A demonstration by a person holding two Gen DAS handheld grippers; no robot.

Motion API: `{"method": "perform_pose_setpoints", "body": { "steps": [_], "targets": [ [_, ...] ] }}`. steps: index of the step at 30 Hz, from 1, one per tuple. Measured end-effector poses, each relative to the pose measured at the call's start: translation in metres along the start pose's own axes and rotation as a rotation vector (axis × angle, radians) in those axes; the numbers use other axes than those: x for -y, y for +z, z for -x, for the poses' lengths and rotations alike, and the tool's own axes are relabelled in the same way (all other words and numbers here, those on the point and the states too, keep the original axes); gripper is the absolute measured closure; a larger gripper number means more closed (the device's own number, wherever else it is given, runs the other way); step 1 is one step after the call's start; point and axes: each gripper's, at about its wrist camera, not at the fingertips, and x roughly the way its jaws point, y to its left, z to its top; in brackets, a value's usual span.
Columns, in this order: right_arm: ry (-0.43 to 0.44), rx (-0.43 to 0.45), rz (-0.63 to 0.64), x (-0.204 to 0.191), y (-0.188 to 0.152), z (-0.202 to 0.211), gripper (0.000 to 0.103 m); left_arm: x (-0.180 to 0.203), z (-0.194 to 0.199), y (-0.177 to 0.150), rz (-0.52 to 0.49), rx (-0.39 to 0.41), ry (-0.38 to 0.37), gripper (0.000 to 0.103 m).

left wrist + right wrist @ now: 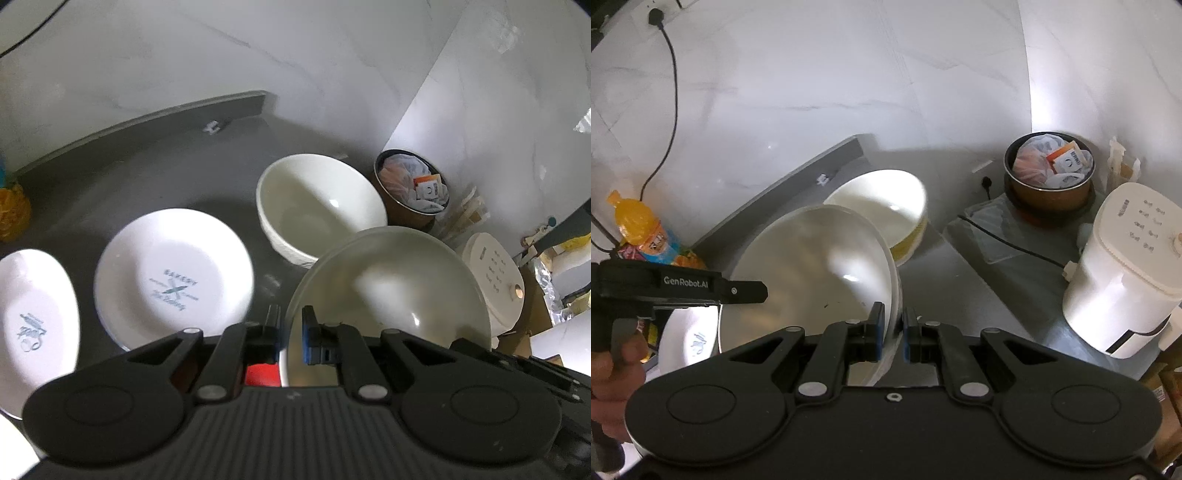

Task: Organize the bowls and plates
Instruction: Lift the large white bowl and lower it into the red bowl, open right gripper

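The left gripper [289, 334] is clamped on the near rim of a wide, shallow, pale grey-white glazed bowl [388, 291], one blue-padded finger inside the rim and one outside. The right gripper [894, 330] pinches the opposite rim of the same bowl [812, 269] in the same way, so the bowl hangs tilted between the two claws, above the grey countertop [147, 177].

Just left of the left claw lies a round white plate with a teal "BAKERY" print [173, 277], flat on the counter. Further left, at the frame edge, sits a second white plate with a blue script logo [33, 325]. Ahead of the left claw, just beyond the held bowl, a deep cream ceramic bowl [317, 210] stands upright on the counter; in the right wrist view it [879, 210] appears directly behind the held bowl, and whether they touch cannot be told.

To the left of the right claw, a person's hand [613, 373] grips the black handle of the left gripper. Beyond it stands an orange drink bottle [642, 229]. Far right of both claws are a white electric cooker [1126, 273] and, behind it, a brown metal pot stuffed with packets [1049, 177].
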Motion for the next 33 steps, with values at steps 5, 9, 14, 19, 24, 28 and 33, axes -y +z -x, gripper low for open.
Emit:
{"method": "perform_pose_setpoints", "body": {
  "steps": [5, 9, 14, 19, 24, 28, 33],
  "targets": [
    [-0.005, 0.017, -0.001, -0.015, -0.006, 0.005, 0.093, -0.016, 0.01, -0.004, 0.007, 0.007, -0.01, 0.094],
    [0.007, 0.009, 0.013, -0.028, -0.009, 0.006, 0.093, -0.026, 0.024, -0.005, 0.006, 0.032, -0.011, 0.093],
    [0.018, -0.007, 0.035, -0.047, -0.018, 0.004, 0.093, -0.044, 0.032, -0.01, 0.028, 0.037, -0.003, 0.093],
    [0.029, -0.031, 0.038, -0.061, -0.028, 0.0, 0.092, -0.062, 0.036, -0.017, 0.049, 0.028, 0.005, 0.093],
    [0.032, -0.059, 0.057, -0.071, -0.035, -0.004, 0.092, -0.073, 0.035, -0.025, 0.058, 0.011, 0.012, 0.093],
    [0.027, -0.081, 0.065, -0.075, -0.043, -0.007, 0.092, -0.082, 0.033, -0.035, 0.072, -0.008, 0.016, 0.093],
    [0.017, -0.118, 0.071, -0.077, -0.054, -0.013, 0.092, -0.09, 0.025, -0.048, 0.089, -0.036, 0.017, 0.093]
  ]
}}
